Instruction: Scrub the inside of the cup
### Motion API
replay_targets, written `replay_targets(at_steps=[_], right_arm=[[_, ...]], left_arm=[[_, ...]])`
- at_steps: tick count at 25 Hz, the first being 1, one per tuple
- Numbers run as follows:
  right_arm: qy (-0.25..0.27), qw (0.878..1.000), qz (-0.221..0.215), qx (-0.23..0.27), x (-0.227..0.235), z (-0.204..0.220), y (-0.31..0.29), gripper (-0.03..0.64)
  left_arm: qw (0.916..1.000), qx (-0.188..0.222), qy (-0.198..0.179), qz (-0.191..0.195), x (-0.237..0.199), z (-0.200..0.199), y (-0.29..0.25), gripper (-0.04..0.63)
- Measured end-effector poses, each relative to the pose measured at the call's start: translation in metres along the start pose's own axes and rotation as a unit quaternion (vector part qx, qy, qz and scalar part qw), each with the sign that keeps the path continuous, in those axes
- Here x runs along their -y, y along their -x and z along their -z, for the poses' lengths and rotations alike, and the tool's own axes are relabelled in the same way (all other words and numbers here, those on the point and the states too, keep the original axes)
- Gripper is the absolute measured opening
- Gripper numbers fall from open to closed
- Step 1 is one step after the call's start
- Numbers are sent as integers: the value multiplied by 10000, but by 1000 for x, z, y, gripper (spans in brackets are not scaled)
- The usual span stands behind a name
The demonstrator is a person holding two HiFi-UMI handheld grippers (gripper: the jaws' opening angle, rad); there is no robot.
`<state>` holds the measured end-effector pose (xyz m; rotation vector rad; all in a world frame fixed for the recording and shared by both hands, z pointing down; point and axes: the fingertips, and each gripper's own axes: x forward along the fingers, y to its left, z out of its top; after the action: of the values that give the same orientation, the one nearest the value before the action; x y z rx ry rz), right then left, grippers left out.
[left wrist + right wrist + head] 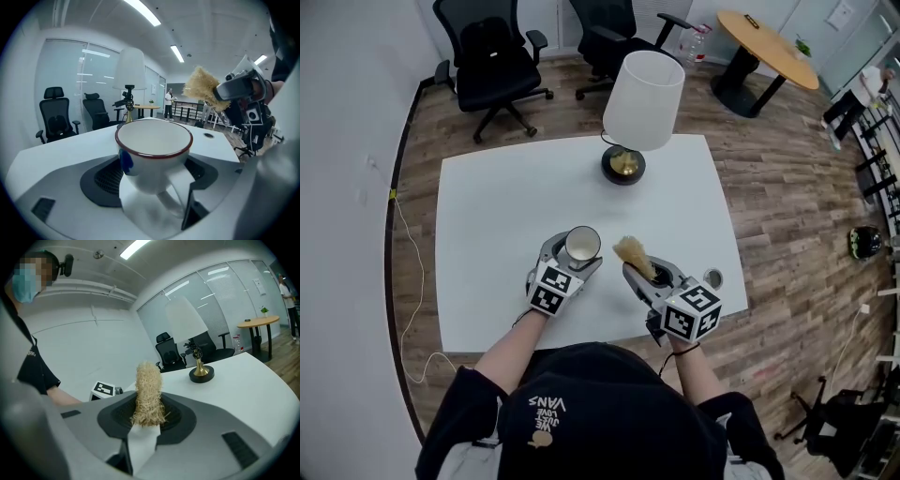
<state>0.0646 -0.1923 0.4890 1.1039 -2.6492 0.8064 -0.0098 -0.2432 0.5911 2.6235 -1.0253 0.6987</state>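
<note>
A white cup [581, 245] with a dark red rim and a blue mark on its side [153, 152] is held by its handle in my left gripper [565, 265], upright, above the white table [506, 206]. My right gripper [649, 277] is shut on a straw-coloured fibre scrubber [634, 254], whose tuft [148, 394] sticks up out of the jaws. In the left gripper view the scrubber [202, 88] hangs to the upper right of the cup, apart from it. The cup's inside looks bare.
A table lamp with a white shade [642, 98] and a dark round base [623, 166] stands at the table's far middle. A small cable hole [712, 278] lies near the right edge. Office chairs [492, 61] and a round wooden table [766, 36] stand beyond.
</note>
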Motion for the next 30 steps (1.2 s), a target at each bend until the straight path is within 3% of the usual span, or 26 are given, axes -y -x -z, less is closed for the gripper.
replay_targets(at_steps=[11,30], right_arm=[[-45,9999,31,-121,1,6,-6,100],[-39,9999,-89,-96,1,4,-11,100]], left_arm=[[9996,-267,103,49,-3,26,-15,380],[9999,-23,-143,-1,-1,23,-13,380]])
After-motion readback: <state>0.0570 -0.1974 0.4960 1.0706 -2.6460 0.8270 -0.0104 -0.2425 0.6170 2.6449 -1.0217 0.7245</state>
